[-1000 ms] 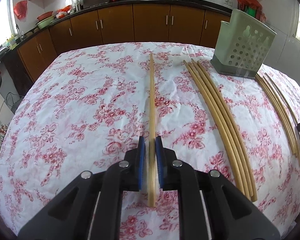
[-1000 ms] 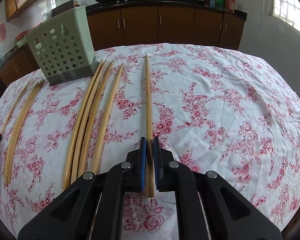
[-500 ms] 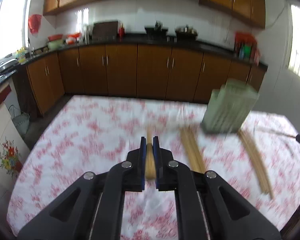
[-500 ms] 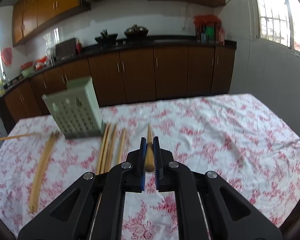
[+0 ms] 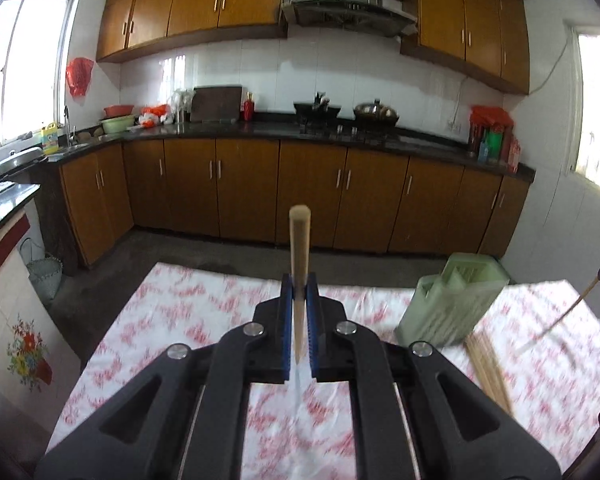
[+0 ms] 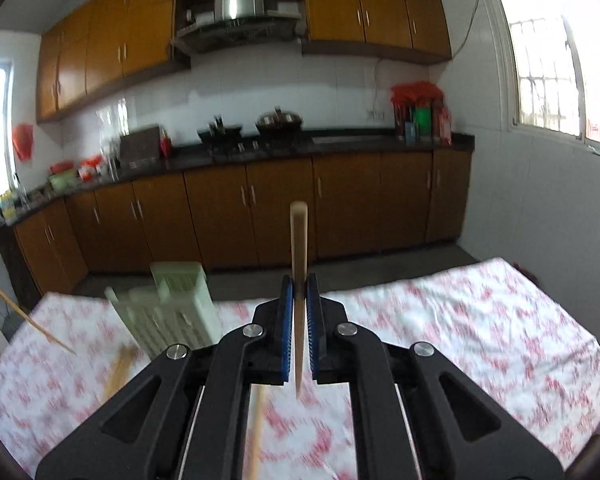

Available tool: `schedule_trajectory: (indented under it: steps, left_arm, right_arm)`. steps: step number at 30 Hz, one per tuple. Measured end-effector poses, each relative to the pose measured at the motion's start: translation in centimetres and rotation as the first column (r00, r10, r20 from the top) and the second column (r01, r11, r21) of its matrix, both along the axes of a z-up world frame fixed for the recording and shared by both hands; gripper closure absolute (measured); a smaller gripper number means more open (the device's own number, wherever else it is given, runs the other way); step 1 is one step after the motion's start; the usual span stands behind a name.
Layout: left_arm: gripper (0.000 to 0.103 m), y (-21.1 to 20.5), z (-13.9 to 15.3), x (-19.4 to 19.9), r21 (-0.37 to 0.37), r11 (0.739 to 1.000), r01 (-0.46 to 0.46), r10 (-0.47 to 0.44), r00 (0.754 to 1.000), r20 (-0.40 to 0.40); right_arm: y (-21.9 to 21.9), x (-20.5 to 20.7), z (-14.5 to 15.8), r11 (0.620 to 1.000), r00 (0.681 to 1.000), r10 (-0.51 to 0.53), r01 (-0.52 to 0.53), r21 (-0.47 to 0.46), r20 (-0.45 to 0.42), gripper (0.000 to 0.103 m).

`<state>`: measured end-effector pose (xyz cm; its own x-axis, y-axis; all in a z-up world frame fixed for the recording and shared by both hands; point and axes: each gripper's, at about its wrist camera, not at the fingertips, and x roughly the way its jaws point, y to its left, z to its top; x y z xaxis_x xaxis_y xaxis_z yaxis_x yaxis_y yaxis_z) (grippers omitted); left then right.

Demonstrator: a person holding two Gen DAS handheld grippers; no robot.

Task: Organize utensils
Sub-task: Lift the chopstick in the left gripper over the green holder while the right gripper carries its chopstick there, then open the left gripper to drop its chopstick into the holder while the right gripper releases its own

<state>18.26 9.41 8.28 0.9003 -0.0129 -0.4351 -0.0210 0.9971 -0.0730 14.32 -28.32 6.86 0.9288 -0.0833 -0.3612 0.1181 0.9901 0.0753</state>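
Note:
My left gripper (image 5: 299, 280) is shut on a wooden chopstick (image 5: 299, 236), held in the air and pointing forward above the floral tablecloth (image 5: 172, 312). My right gripper (image 6: 299, 282) is shut on another chopstick (image 6: 299, 236), also lifted off the cloth. A pale green perforated utensil holder (image 5: 456, 304) stands on the table, to the right in the left wrist view and to the left (image 6: 172, 308) in the right wrist view. Loose chopsticks (image 5: 488, 364) lie beside it on the cloth (image 6: 480, 320). Each view shows the other hand's chopstick at its edge (image 5: 568, 312) (image 6: 32, 322).
Several more chopsticks (image 6: 118, 372) lie blurred on the cloth near the holder. Beyond the table run brown kitchen cabinets (image 5: 312, 196) under a dark counter with a stove and pots (image 5: 344, 114). A tiled wall (image 6: 540, 208) stands at the right.
Both grippers have risen, each lifting its chopstick off the cloth. Both views have tilted up from the tabletop toward the cabinets, and the table now sits low in each.

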Motion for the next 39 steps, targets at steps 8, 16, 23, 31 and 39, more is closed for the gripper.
schedule_trajectory:
  steps: [8,16,23,31,39]
  left_arm:
    - [0.095,-2.9,7.8,0.3,-0.052,0.995,0.088,-0.077,0.98,0.184]
    - [0.095,-7.9,10.0,2.0,-0.083,0.978,0.191,-0.162,0.946,0.281]
    - [0.095,-11.7,6.0,5.4,-0.08,0.963,0.259,-0.24,0.952,0.192]
    - [0.095,-12.7,1.9,7.3,-0.095,0.952,0.29,-0.281,0.955,0.095]
    - [0.093,-12.8,0.2,7.8,-0.097,0.951,0.295,-0.292,0.956,0.039]
  right_arm:
    - [3.0,-0.3,7.9,0.997,0.961,0.075,-0.082,0.015,0.265,0.096]
    - [4.8,1.6,8.2,0.99,0.923,0.11,-0.133,0.037,0.368,0.096]
    - [5.3,4.3,4.5,0.984,0.948,0.148,-0.169,0.049,0.282,0.096]
    - [5.3,5.3,1.9,0.982,0.967,0.167,-0.182,0.059,0.191,0.096]
    - [5.2,5.6,1.4,0.983,0.976,0.161,-0.171,0.065,0.145,0.095]
